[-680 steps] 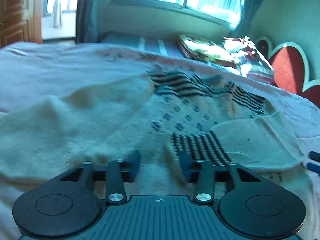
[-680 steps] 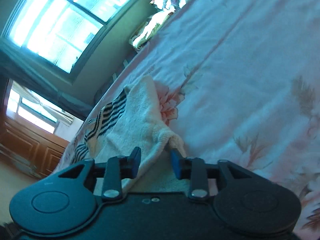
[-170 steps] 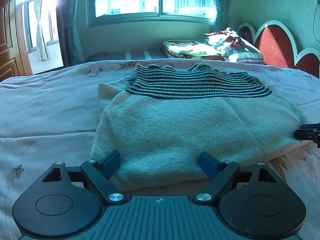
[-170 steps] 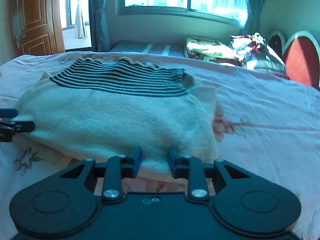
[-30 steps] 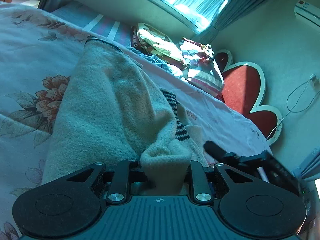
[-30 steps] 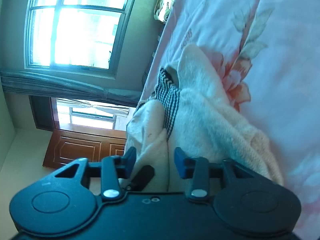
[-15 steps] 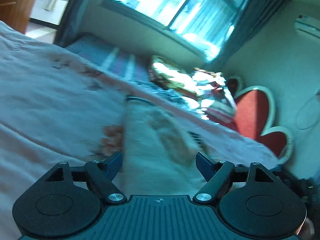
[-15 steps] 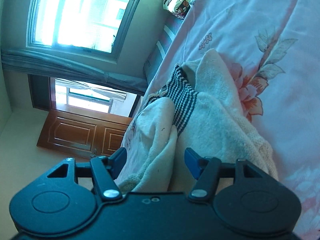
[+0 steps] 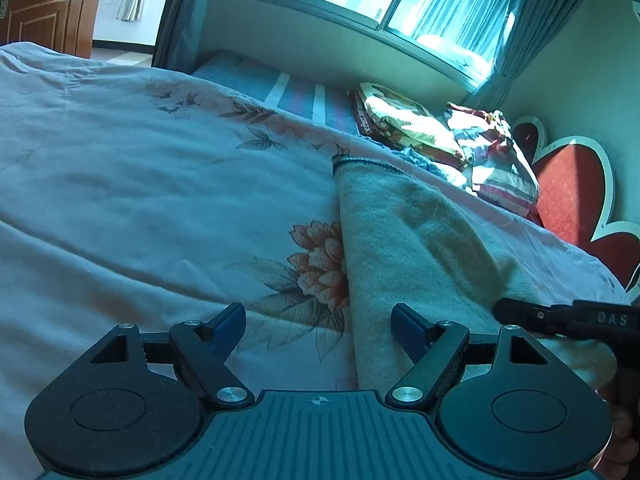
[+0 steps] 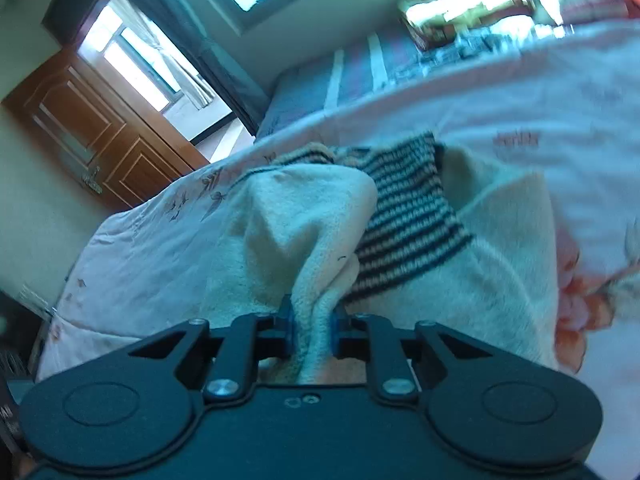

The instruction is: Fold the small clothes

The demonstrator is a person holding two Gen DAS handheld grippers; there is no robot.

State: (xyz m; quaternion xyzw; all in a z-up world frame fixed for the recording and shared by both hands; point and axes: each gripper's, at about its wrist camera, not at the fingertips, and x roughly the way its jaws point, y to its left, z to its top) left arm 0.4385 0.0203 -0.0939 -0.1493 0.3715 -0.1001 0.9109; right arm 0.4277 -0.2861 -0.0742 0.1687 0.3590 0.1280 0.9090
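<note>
Sweater (image 10: pixel 500 280) sits half-folded on the bed (image 9: pixel 120 208) — right tool (image 10: pixel 311 326) just clamped onto a cream fold, left tool (image 9: pixel 318 322) gaping wide, holding nothing. Final fold and smoothing left, I'd guess.

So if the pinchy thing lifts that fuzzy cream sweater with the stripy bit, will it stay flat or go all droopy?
Probably droopy: the fuzzy cream knitted sweater with dark stripes already sags in soft folds where the right gripper pinches it. It looks thick, so perhaps a bit heavy. The fuzzy knit likely won't slip from the jaws.
</note>
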